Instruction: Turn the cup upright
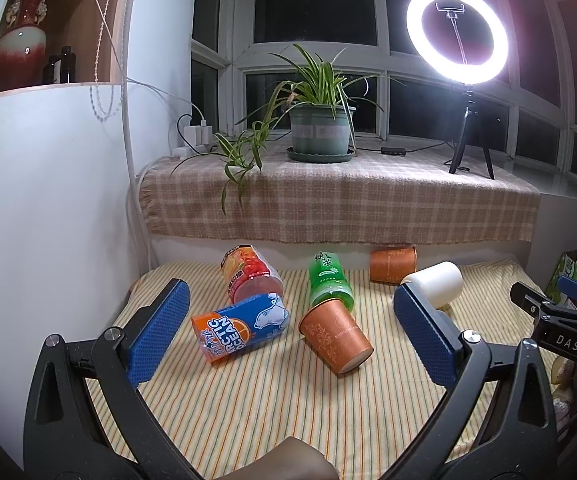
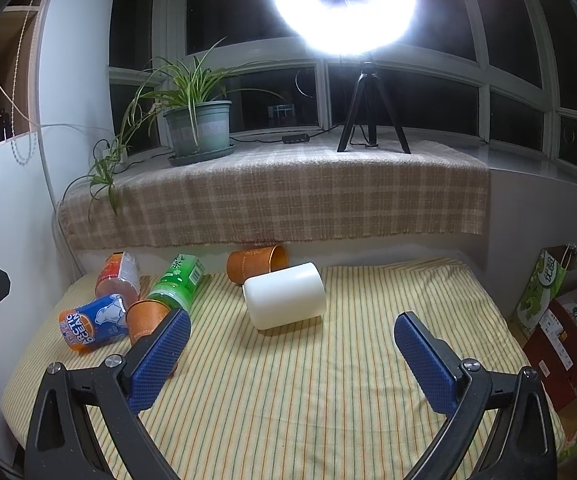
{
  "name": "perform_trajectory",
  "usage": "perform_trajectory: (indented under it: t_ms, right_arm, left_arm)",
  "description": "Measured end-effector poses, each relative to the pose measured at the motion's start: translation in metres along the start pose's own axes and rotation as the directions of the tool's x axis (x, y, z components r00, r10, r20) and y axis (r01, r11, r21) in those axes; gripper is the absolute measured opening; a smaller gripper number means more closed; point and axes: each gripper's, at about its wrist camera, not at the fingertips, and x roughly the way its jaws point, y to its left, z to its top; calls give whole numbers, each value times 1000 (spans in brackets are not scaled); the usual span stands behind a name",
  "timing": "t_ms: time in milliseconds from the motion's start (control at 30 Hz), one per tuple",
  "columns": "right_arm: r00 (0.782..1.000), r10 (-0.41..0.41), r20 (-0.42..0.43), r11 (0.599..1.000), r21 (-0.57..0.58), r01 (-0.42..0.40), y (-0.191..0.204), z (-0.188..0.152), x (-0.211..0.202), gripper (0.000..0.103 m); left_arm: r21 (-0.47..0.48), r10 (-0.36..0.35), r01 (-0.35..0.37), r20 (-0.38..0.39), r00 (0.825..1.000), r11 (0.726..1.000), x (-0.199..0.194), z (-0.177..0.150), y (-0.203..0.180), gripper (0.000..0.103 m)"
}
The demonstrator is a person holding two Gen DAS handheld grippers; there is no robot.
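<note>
Striped cloth (image 2: pixel 288 380), white cup (image 2: pixel 284 295) on side, axis left-right

White cup (image 2: pixel 284 295) on its side, mid-cloth (image 2: pixel 328 380). Behind it, touching: 1 paper cup (image 2: pixel 254 265). Left: bottle (image 2: pixel 176 280), 2nd paper cup (image 2: pixel 144 318), 2 cans beyond.

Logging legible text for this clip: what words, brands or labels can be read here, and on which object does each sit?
"ARCTIC OCEAN": blue and orange can, lying on its side.
"绿茶": green bottle, lying down.
"DAS": black body of the right gripper, seen from the left wrist.
Print on the near orange cup: too small to read.
Red bottle label: blurred.
Green carton at right: characters unreadable.
</note>
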Motion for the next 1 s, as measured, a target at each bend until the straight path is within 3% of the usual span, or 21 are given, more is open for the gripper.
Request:
perform_trajectory:
  t_ms: [667, 1000]
  right_arm:
    - [1000, 12, -18, 1000, -7, -12, 5, 1, 7, 103]
    - [997, 56, -58, 998, -32, -58, 17, 7, 30, 103]
  left_arm:
    - [-8, 1, -1, -7, 1000, 1000, 3, -5, 7, 103]
    - [-18, 20, -21, -36, 999, 1000, 6, -10, 20, 103]
